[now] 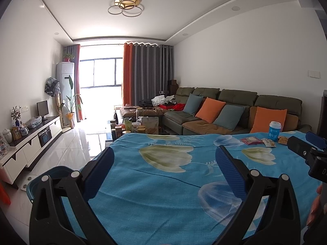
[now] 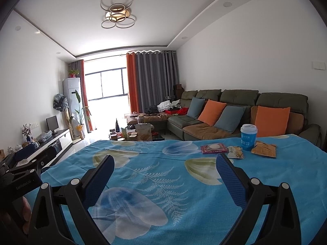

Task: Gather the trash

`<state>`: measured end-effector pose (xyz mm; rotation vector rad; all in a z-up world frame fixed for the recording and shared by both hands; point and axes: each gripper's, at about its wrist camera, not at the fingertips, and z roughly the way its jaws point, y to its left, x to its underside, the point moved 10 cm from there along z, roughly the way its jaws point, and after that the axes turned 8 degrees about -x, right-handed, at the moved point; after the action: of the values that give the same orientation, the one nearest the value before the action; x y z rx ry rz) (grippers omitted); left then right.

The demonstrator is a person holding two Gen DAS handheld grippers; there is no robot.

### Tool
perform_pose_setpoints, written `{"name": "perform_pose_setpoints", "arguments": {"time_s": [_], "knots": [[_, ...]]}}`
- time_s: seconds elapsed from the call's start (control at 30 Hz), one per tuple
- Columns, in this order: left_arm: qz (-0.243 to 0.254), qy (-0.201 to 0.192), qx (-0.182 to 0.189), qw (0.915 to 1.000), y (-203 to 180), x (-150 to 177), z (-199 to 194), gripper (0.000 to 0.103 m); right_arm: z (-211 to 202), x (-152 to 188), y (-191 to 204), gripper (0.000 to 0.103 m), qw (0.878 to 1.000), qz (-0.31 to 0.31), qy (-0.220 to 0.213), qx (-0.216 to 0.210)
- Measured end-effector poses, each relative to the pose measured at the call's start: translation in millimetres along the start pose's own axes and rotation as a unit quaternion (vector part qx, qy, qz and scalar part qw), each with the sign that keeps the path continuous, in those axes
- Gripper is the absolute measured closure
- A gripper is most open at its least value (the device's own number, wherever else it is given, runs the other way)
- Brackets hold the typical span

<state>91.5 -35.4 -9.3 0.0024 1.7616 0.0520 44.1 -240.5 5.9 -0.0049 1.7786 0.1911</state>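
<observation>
A blue and white paper cup (image 2: 248, 136) stands at the far right of a table covered by a blue flowered cloth (image 2: 163, 183). Beside it lie a red snack wrapper (image 2: 213, 148), a small white and yellow wrapper (image 2: 236, 152) and an orange wrapper (image 2: 264, 149). The cup (image 1: 274, 131) and the wrappers (image 1: 252, 140) also show in the left wrist view. My right gripper (image 2: 165, 163) is open and empty, short of the wrappers. My left gripper (image 1: 165, 157) is open and empty over the cloth, to the left. A blue bin (image 1: 49, 179) sits below the table's left edge.
A green sofa with orange and blue cushions (image 2: 235, 112) stands behind the table. A cluttered coffee table (image 2: 137, 134) is straight ahead. A TV cabinet (image 1: 30, 143) runs along the left wall. The white tiled floor (image 1: 67, 149) lies between them.
</observation>
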Motion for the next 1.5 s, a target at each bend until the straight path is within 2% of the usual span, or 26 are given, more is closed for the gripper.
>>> {"name": "perform_pose_setpoints", "arguments": {"time_s": [1.5], "knots": [[0.000,-0.001,-0.001,1.0000,0.3,0.3,-0.1,0.006,0.5,-3.7,-2.7,0.007,1.000,0.002,-0.004,0.002]]}}
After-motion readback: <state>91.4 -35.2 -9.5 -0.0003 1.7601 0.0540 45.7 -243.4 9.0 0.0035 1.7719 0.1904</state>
